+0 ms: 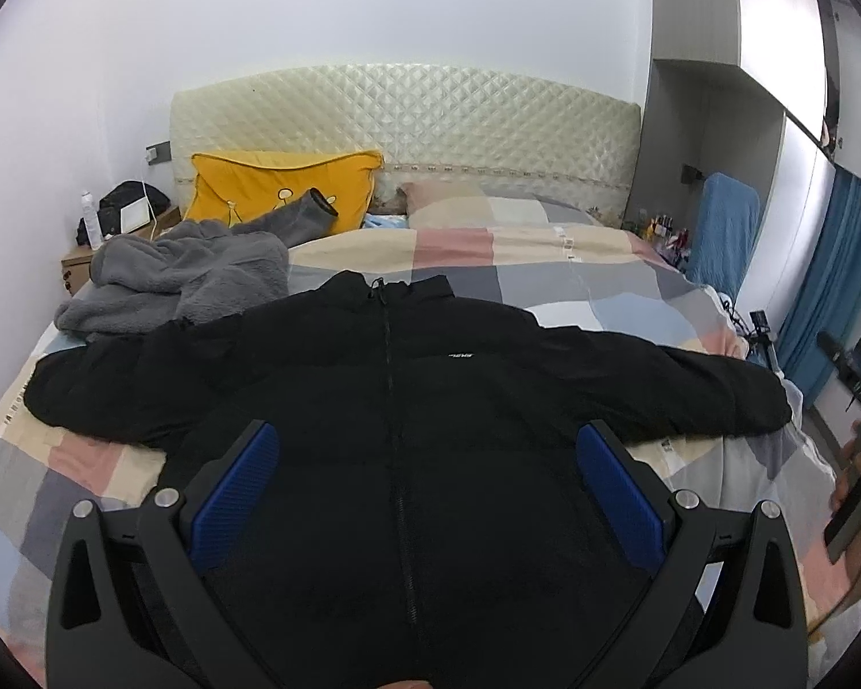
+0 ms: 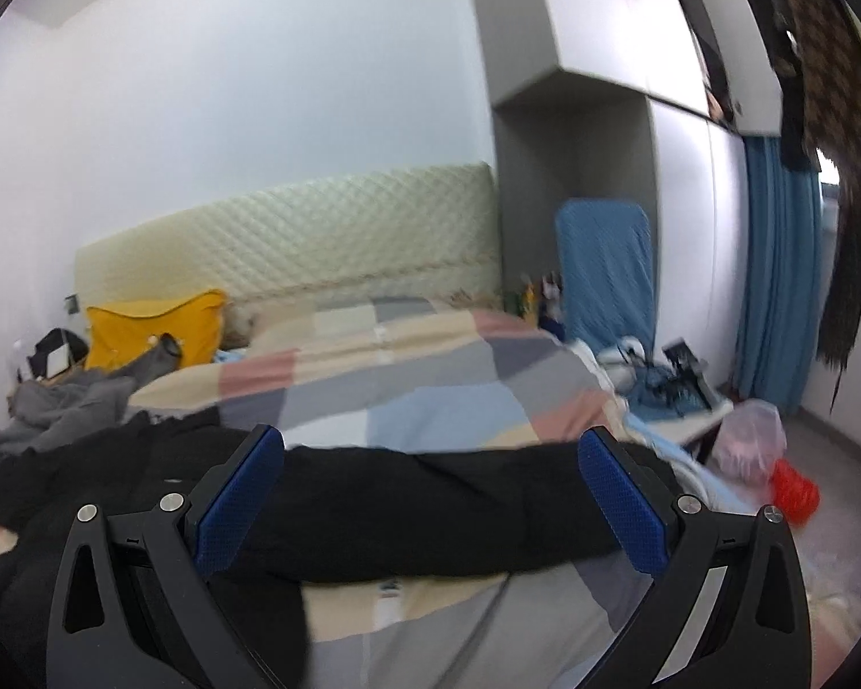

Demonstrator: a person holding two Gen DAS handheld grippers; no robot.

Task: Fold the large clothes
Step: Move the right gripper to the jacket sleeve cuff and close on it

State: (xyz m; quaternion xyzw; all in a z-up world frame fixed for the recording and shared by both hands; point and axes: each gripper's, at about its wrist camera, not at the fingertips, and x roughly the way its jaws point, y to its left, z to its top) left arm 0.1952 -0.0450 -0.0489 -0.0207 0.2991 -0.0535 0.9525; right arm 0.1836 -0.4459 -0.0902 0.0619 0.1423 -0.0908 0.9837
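A black zip-up jacket [image 1: 407, 402] lies face up on the bed, both sleeves spread out sideways, collar toward the headboard. My left gripper [image 1: 425, 448] is open and empty, hovering above the jacket's lower front over the zip. My right gripper [image 2: 430, 453] is open and empty above the jacket's right sleeve [image 2: 442, 505], which stretches across the right wrist view toward the bed's right edge. The right gripper also shows at the right edge of the left wrist view [image 1: 858, 459].
The bed has a patchwork duvet [image 1: 488, 264] and a quilted cream headboard [image 1: 407, 115]. A grey fleece garment [image 1: 183, 281] and a yellow pillow [image 1: 281, 189] lie at the far left. A bedside table [image 1: 80, 264] stands left; a blue chair [image 2: 608, 270], clutter and a pink bag [image 2: 752, 442] stand right.
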